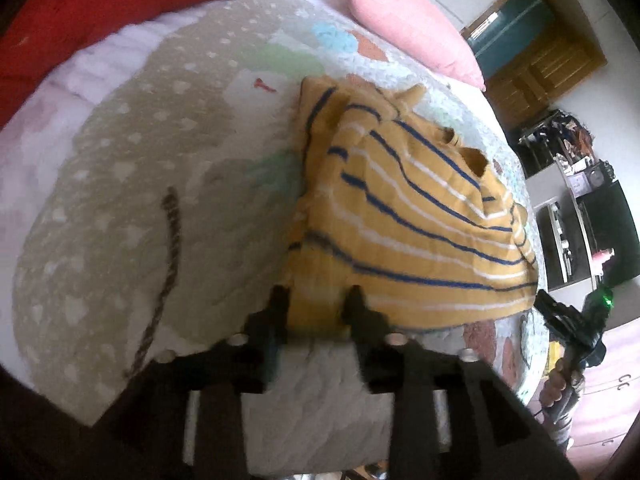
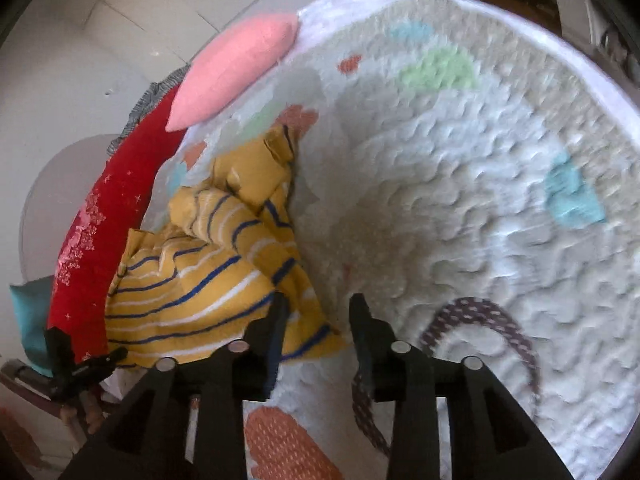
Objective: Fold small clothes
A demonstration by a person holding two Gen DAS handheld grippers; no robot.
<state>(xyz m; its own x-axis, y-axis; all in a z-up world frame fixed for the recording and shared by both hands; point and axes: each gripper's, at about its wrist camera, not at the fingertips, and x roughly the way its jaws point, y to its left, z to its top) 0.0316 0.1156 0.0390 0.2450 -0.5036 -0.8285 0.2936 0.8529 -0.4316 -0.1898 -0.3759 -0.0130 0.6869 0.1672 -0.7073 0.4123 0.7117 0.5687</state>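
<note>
Your left gripper looks clamped on the striped shirt's hem; right gripper gapes empty, shirt at its 10 o'clock on the quilt.

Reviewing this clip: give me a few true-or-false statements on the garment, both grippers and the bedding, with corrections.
1. The striped garment is mustard yellow with blue and white stripes. True.
2. It lies neatly folded into a flat square. False: it is crumpled and bunched up.
3. The left gripper has the garment's near edge between its fingers. True.
4. The pillow on the quilt is green. False: it is pink.
5. The right gripper is clamped shut. False: its fingers stand apart over the garment's corner.
</note>
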